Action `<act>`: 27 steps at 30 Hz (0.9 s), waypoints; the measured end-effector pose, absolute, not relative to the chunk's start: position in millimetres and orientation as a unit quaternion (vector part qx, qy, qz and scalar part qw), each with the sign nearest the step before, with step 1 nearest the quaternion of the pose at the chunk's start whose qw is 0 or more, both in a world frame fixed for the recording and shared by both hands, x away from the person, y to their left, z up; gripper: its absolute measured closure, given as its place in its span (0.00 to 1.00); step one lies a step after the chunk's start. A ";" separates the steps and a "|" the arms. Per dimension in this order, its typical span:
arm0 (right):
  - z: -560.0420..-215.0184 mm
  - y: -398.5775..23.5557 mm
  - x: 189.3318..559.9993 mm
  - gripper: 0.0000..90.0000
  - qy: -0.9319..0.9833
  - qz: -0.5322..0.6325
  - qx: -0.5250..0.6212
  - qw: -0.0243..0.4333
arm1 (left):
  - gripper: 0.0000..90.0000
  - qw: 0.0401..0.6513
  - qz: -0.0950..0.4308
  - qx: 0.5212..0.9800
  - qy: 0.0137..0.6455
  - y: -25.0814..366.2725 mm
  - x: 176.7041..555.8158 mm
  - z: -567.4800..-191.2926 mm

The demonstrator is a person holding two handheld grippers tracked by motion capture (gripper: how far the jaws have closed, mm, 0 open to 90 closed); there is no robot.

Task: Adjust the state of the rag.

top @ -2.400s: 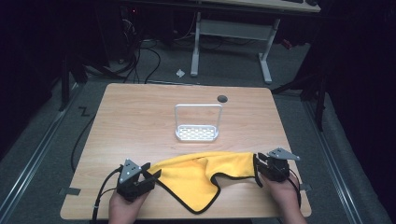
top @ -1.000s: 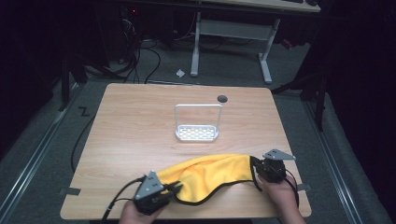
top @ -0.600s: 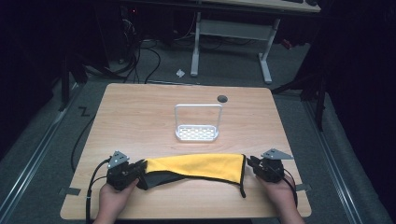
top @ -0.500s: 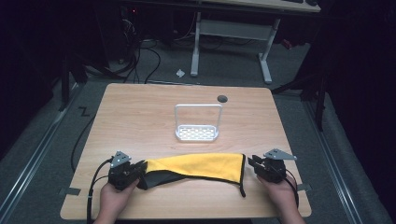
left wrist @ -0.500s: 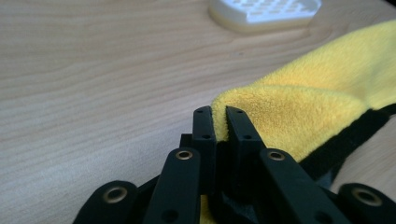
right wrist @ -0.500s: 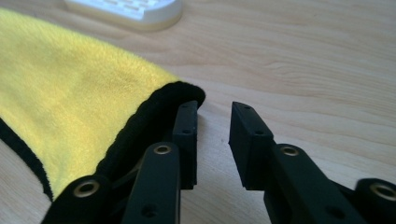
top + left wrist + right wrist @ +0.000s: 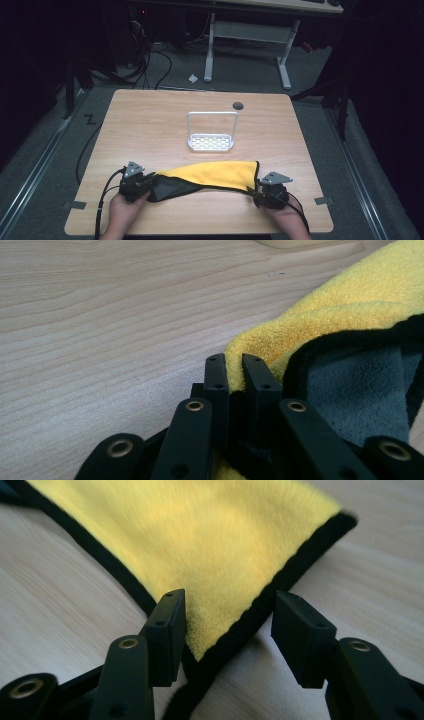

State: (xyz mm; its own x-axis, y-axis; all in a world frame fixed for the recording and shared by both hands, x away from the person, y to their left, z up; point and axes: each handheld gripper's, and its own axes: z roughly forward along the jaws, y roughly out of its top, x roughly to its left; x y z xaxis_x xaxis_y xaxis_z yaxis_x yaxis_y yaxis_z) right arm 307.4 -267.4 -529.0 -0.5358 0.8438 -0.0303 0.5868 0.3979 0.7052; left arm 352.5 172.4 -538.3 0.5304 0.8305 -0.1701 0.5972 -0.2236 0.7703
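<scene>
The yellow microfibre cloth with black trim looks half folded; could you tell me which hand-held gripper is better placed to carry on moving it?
Left, probably. The left hand-held gripper is shut on the yellow microfibre cloth; the right hand-held gripper has just been opening, its jaws apart around the corner.

desk (image 7: 150, 125): light wood, grain running crosswise as i see it. white wire rack (image 7: 211, 134) stands upright near the middle, perforated base, tall handle loop. small dark round hole (image 7: 238, 106) just behind it toward the far edge. two grey tape tabs (image 7: 75, 205) at the near corners. cables (image 7: 150, 60) and a white-legged table frame (image 7: 245, 45) on the floor beyond.
</scene>
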 end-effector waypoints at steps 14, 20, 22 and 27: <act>-468.2 -268.7 327.1 0.90 0.766 0.397 0.424 0.273 | 0.92 0.456 0.175 0.743 0.457 178.3 357.1 -498.5; -506.5 -258.0 381.3 0.90 0.797 0.322 0.457 0.228 | 0.92 0.384 0.181 0.779 0.462 170.0 380.0 -522.3; -520.9 -259.6 381.6 0.90 0.805 0.309 0.458 0.215 | 0.92 0.374 0.184 0.788 0.453 167.5 376.5 -528.7; -522.9 -268.7 355.2 0.90 0.811 0.307 0.452 0.211 | 0.92 0.363 0.196 0.808 0.421 155.8 354.3 -532.8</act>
